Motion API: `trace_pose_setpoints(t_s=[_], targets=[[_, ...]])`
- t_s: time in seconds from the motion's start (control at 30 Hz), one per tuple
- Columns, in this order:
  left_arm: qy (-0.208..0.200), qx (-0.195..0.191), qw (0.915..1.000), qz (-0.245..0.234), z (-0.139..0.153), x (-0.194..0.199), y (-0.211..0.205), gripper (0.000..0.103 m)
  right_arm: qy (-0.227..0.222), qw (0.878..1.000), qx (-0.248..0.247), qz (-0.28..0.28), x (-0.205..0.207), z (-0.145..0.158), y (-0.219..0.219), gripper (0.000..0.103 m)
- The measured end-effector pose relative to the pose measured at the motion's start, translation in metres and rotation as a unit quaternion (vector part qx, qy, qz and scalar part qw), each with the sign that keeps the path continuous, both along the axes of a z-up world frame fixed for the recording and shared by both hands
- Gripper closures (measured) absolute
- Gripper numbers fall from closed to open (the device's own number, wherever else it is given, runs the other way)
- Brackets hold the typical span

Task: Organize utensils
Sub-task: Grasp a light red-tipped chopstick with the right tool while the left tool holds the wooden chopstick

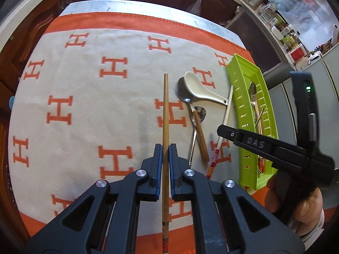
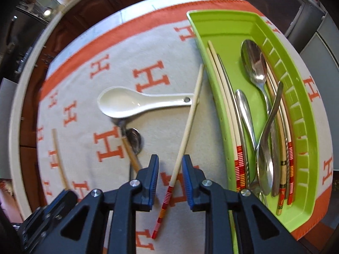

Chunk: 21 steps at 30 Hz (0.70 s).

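My left gripper [image 1: 166, 148] is shut on a long bamboo chopstick [image 1: 165, 105], which it holds above the cloth pointing away from me. My right gripper [image 2: 170, 158] hangs low over the cloth, its jaws apart. A white chopstick with a red striped end [image 2: 186, 127] lies on the cloth between them, and the pads do not press on it. Beside it, the green tray [image 2: 222, 14] holds several chopsticks and metal spoons. A white ceramic spoon [image 2: 127, 103], a wooden-handled metal spoon [image 1: 185, 94] and a small metal spoon [image 1: 200, 112] lie loose on the cloth.
A white cloth with orange H letters [image 1: 84, 84] covers the table. Dark wooden cabinets stand beyond its far edge. A counter with jars and bottles [image 1: 286, 31] is at the right. The right tool's black body [image 1: 275, 148] and the hand holding it reach over the tray's near end.
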<state>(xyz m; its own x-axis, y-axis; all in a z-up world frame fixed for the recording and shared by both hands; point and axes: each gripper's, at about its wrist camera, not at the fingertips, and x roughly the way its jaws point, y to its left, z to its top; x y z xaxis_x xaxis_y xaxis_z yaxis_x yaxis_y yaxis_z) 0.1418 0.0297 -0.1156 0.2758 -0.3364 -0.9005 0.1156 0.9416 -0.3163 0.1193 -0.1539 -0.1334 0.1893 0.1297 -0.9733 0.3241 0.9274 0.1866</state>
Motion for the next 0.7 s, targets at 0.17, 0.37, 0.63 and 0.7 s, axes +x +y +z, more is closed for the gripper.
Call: trace_pose_setpoints(t_s=[0.17,0.37,0.63,0.7], targets=[[-0.002,-0.011,0.9999,0.007,-0.001,-0.004,0.009,0.099,0.005,0.998,-0.063,0.025,0.001,-0.009,0.017,0.082],[0.002,-0.021,0.9997,0.008,-0.003,-0.009,0.012,0.099,-0.01,0.994,-0.102,0.048,-0.003,-0.01,0.03,0.084],[0.006,-0.026,0.9996,0.004,-0.003,-0.012,0.007,0.099,-0.04,0.996,-0.063,0.043,-0.017,-0.005,0.024,0.098],[0.004,-0.026,0.9997,0.002,0.0,-0.014,0.005,0.099,-0.054,0.996,-0.056,0.042,-0.024,0.001,0.019,0.098]])
